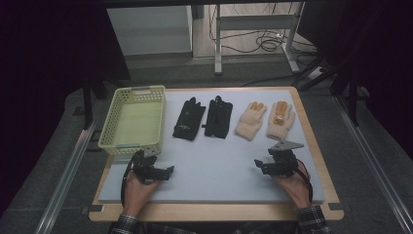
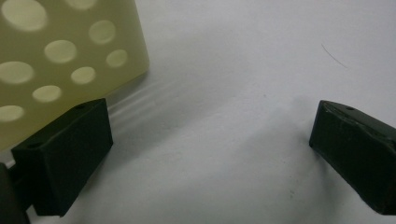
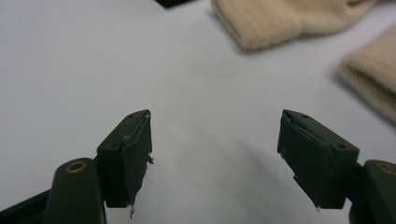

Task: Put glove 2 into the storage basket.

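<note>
Black jaws gape on both: left tool (image 2: 210, 154) and right tool (image 3: 215, 154) hold nothing (bare mat (image 3: 70, 56) between).

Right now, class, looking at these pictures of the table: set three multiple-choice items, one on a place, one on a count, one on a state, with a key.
1. Where does the basket stand?
A. at the table's left side, left of the black gloves
B. between the two glove pairs
C. at the table's right edge

2. How many gloves lie on the table?
A. two
B. four
C. six

3. How do the right hand-held gripper's jaws stand?
A. clamped on a cream glove
B. shut on nothing
C. apart, with bare table between them

Key: 1 A, the high view shows it left of the black pair; 2 B, two black and two cream gloves lie in a row; 3 C, the right gripper view shows a wide gap over the bare surface.
</note>
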Tool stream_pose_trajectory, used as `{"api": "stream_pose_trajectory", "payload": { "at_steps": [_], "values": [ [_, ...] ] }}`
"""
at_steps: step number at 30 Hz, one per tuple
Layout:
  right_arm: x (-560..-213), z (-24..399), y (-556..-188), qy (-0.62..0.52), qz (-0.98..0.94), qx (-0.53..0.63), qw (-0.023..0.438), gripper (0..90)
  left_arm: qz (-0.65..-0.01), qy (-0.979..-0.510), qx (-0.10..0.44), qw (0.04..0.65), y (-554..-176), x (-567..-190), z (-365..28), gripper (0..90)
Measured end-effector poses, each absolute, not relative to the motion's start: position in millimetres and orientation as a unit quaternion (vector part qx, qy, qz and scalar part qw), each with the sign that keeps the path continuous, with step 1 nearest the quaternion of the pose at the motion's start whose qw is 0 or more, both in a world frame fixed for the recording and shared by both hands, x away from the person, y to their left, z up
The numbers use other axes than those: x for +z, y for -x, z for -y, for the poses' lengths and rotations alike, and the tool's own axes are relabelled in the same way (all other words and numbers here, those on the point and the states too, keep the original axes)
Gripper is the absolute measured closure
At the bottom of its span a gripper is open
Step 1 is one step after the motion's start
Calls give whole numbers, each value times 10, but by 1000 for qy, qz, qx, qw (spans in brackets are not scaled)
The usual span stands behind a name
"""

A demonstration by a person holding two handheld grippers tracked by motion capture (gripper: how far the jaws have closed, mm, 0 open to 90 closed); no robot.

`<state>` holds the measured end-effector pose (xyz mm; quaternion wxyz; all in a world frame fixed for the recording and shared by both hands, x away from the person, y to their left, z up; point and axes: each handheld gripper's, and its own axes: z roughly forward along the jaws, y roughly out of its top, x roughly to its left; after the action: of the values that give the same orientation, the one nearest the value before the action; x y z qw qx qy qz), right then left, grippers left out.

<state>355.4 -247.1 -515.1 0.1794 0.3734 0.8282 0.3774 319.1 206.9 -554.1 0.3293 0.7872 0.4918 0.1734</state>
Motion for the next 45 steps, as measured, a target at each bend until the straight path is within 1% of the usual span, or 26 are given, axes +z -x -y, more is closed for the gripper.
{"api": "stream_pose_trajectory", "payload": {
  "at_steps": [6,10,13,15,20,23,25,27,28,29,30,31,37,41,45],
  "values": [
    [-5162,2248,-3663,-362,-836,378,164,290,-492,-787,173,329,-3191,-5541,-2070,0],
    [-5144,2162,-3733,-356,-839,377,164,306,-492,-787,173,329,-3191,-5541,-2070,0],
    [-5110,2032,-3868,-348,-842,380,160,332,-492,-787,173,329,-3191,-5541,-2070,0],
    [-5105,2008,-3895,-345,-843,380,159,340,-492,-787,173,329,-3191,-5541,-2070,0],
    [-5083,1800,-4110,-340,-844,387,150,400,-492,-787,173,329,-3191,-5541,-2070,0],
    [-5080,1732,-4176,-341,-843,389,146,412,-492,-787,173,330,-3191,-5541,-2070,0],
    [-5077,1665,-4236,-338,-845,387,151,428,-492,-787,173,329,-3192,-5541,-2070,0],
    [-5076,1593,-4303,-337,-846,383,152,455,-492,-787,173,329,-3192,-5541,-2070,0],
    [-5077,1544,-4363,-335,-848,381,153,485,-492,-787,173,329,-3192,-5541,-2070,0],
    [-5077,1544,-4363,-335,-848,381,153,485,-492,-787,173,329,-3192,-5541,-2070,0],
    [-5082,1491,-4439,-336,-849,378,153,529,-492,-787,172,329,-3192,-5541,-2070,0],
    [-5082,1491,-4439,-336,-849,378,153,529,-492,-787,172,329,-3192,-5541,-2070,0],
    [-5055,1356,-4657,-334,-849,377,159,600,-492,-787,172,330,-3192,-5542,-2070,0],
    [-5060,1276,-4802,-337,-849,374,160,602,-492,-787,172,330,-3192,-5543,-2071,0],
    [-5101,1159,-4953,-335,-850,371,169,560,-492,-787,172,330,-3192,-5542,-2071,0]
  ]
}}
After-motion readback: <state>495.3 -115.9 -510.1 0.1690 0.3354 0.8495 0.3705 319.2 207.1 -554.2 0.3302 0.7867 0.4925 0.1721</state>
